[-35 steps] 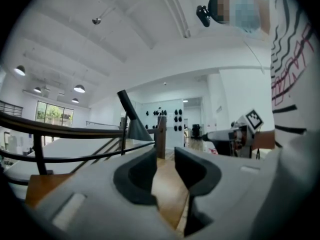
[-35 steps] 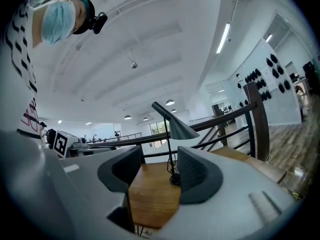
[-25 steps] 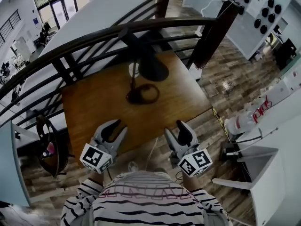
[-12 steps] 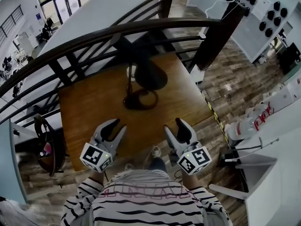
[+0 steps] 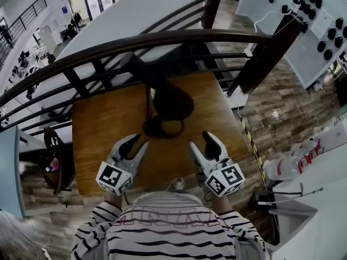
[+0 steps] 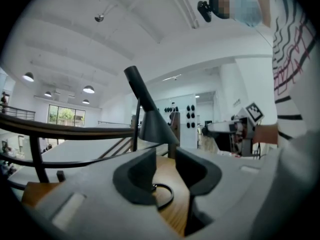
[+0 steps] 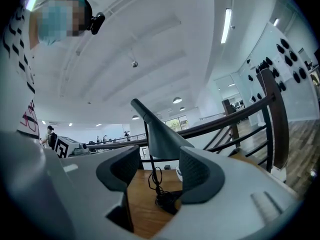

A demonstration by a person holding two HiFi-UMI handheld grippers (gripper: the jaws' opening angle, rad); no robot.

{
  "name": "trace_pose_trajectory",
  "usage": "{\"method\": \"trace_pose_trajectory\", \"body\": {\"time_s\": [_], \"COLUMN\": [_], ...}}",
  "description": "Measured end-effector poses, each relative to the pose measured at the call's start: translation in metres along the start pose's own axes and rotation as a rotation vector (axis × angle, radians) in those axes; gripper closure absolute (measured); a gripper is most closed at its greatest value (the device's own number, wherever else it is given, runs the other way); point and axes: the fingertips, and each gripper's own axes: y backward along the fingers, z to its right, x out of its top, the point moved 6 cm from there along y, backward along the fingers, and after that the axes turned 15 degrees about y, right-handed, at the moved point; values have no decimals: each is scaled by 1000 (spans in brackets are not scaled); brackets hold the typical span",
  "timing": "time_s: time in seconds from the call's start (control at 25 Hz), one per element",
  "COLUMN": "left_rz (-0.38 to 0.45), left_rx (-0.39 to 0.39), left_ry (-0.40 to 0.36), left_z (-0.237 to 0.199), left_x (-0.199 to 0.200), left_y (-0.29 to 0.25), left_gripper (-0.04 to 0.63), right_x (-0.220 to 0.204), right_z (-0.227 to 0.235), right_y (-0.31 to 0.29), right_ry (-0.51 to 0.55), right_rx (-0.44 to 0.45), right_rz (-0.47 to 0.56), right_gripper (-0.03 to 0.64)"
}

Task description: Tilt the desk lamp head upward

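A dark desk lamp stands on the wooden table (image 5: 103,123). Its cone head (image 5: 172,101) hangs downward from a thin stem (image 5: 147,99) over a ring base (image 5: 161,128). My left gripper (image 5: 135,144) and right gripper (image 5: 199,141) hover over the table's near edge, short of the base, one on each side. Both are open with nothing between their pads. In the left gripper view the lamp head (image 6: 155,126) and ring base (image 6: 164,196) show beyond the left gripper (image 6: 165,156). In the right gripper view the lamp head (image 7: 162,134) and its coiled cord (image 7: 157,179) show beyond the right gripper (image 7: 160,160).
A dark curved railing (image 5: 135,41) with a thick post (image 5: 265,47) runs right behind the table. A dark chair (image 5: 54,161) stands at the table's left. A white wall panel with black knobs (image 5: 303,15) is at the far right. A small white object (image 7: 178,173) sits behind the lamp.
Both grippers have moved forward toward the lamp, which now lies closer to their tips. The jaws look as wide as before.
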Motion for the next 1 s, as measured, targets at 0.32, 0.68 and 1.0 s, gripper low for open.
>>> {"method": "trace_pose_trajectory", "body": {"time_s": [0.32, 0.68, 1.0], "left_rz": [15, -7, -40], "left_rx": [121, 228, 282], "left_ry": [-14, -32, -43], "left_z": [-17, -48, -77], "left_x": [6, -6, -14], "left_y": [-40, -82, -127], "left_gripper": [476, 463, 430], "right_x": [-8, -26, -39], "right_z": [44, 72, 91], "right_y": [-26, -60, -79], "right_ry": [-28, -56, -87], "right_rx": [96, 217, 295], "right_rz": [-7, -56, -92], "right_gripper": [382, 379, 360]}}
